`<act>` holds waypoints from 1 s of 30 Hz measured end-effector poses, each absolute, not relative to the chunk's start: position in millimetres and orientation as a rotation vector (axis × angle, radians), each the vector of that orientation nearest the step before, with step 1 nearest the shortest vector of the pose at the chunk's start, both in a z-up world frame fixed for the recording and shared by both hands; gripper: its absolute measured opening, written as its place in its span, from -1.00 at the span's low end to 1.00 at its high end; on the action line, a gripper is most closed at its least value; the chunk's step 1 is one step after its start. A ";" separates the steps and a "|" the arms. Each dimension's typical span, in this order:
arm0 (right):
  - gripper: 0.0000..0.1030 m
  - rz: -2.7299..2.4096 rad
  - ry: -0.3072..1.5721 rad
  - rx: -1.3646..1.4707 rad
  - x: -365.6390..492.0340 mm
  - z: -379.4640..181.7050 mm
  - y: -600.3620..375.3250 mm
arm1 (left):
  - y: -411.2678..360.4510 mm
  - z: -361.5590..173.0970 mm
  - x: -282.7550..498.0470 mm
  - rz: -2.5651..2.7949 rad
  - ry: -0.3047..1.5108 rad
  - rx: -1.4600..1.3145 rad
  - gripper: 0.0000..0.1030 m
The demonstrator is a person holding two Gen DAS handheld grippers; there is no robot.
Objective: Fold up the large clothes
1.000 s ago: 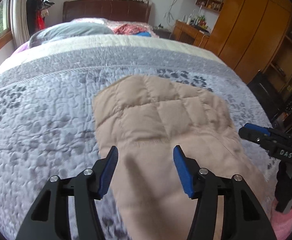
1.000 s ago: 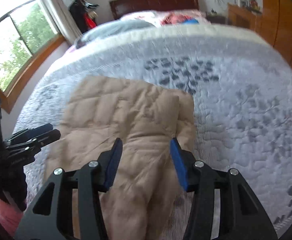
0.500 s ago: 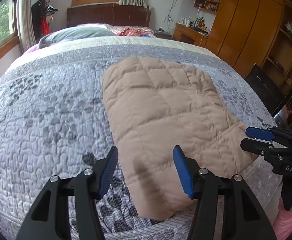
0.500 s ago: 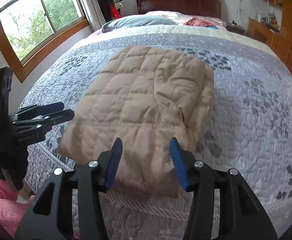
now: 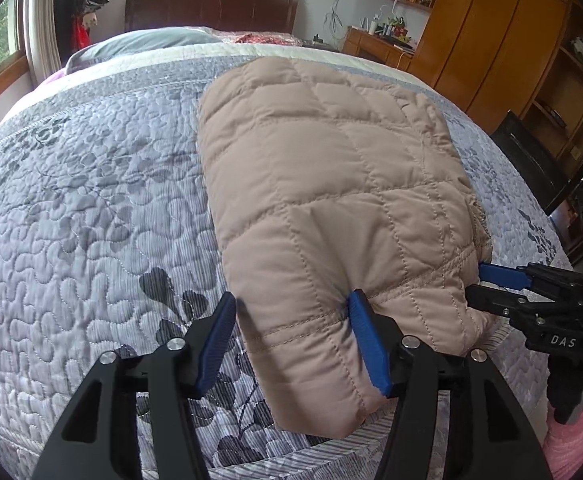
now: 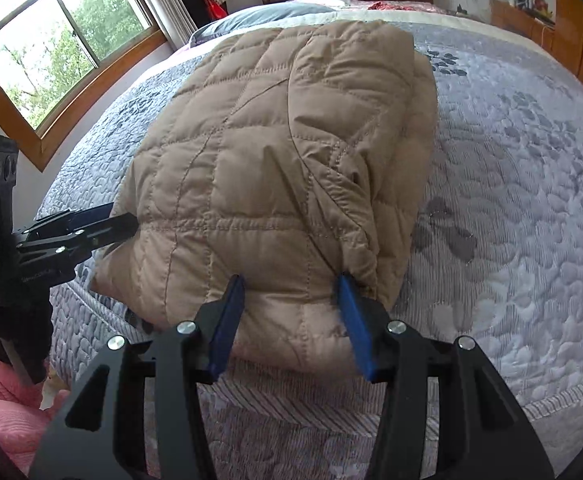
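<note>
One wide bed point(image 5: 91, 208) fills both views, covered in a grey quilted spread with a darker leaf print. On it, toward the near edge, lies a tan quilted jacket point(image 5: 331, 184), folded into a puffy oblong that runs from the near edge away toward the pillows point(image 5: 143, 44) at the far end; in the right wrist view its top layer is creased on the right side. A wooden wardrobe point(image 5: 491, 32) stands along the right wall and a window point(image 6: 55, 44) on the left. The left gripper point(image 5: 291, 344) has its blue fingers point(image 5: 365, 344) spread wide, and the jacket's near left corner bulges into the gap between them, pressing against the right finger. The right gripper point(image 6: 291, 324) likewise has its fingers point(image 6: 351, 324) spread, with the jacket's near right edge sitting between them and touching both pads. Neither pair is pinching the fabric.
</note>
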State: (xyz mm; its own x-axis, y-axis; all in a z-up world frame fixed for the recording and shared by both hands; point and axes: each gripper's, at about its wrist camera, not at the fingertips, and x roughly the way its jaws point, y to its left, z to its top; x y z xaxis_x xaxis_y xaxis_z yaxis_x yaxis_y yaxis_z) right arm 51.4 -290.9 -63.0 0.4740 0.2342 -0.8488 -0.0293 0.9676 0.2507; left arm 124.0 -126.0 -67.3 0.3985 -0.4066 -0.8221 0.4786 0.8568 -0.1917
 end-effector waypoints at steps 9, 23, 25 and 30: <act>-0.05 0.153 1.052 0.196 50.8 -69.6 -287.3 | -126.9 -75.2 123.6 -0.562 1.009 0.089 0.19; 0.03 0.142 1.039 0.203 49.9 -54.5 -285.6 | -115.8 -67.3 132.0 -0.621 1.049 0.021 0.22; 0.08 0.147 1.016 0.187 46.0 -43.3 -284.7 | -112.0 -56.1 129.3 -0.623 1.019 0.036 0.21; 0.18 0.165 0.915 0.265 39.6 -7.0 -305.4 | -100.3 -32.0 126.5 -0.625 0.962 0.018 0.19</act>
State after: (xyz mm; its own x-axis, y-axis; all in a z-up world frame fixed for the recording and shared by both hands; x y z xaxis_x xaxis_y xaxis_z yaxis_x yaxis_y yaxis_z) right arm 39.6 -305.4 -7.0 0.6007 0.2529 -0.7584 -0.0286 0.9548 0.2958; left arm 126.5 -100.3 -32.0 0.4107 -0.4893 -0.7694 0.5045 0.8248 -0.2552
